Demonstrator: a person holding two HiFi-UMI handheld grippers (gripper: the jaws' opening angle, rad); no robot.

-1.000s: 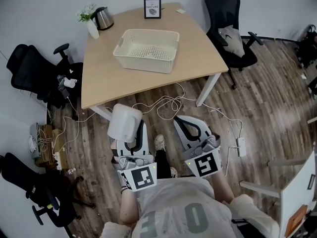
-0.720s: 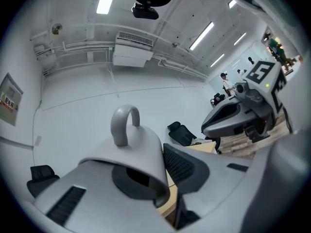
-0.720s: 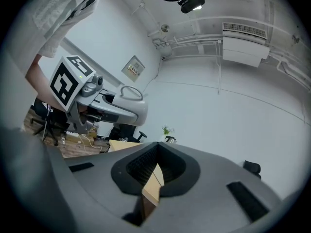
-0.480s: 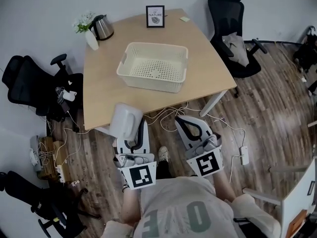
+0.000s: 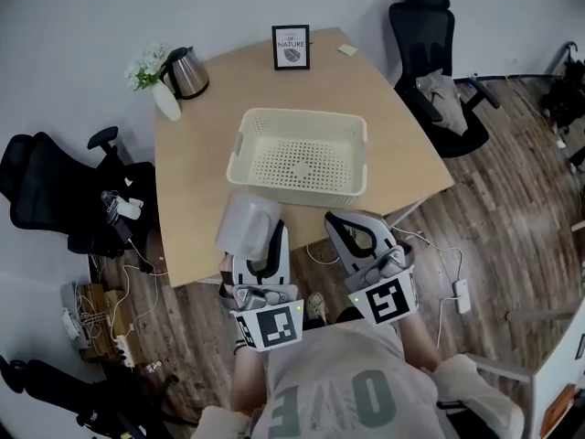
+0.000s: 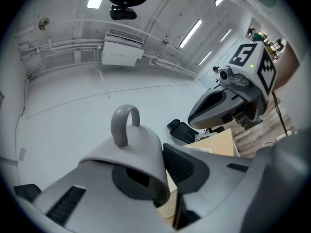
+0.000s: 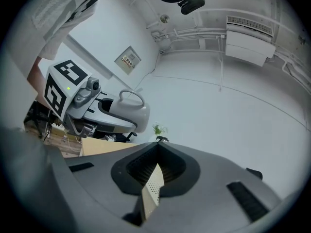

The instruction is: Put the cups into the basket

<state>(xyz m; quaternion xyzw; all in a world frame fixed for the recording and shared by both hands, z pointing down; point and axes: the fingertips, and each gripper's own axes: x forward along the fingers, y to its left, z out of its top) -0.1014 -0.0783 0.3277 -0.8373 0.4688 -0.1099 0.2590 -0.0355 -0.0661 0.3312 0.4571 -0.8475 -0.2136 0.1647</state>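
Your left gripper (image 5: 262, 248) is clamped on the cup (image 5: 245, 228), with the handle clear of the jaws, so it rides steady toward the basket (image 5: 294, 187) just ahead of both tools. Your right gripper (image 5: 353, 233) is closed on nothing and sits idle alongside. Compared with a second ago, the basket is nearer, and both tools now reach the table (image 5: 190, 204) edge.
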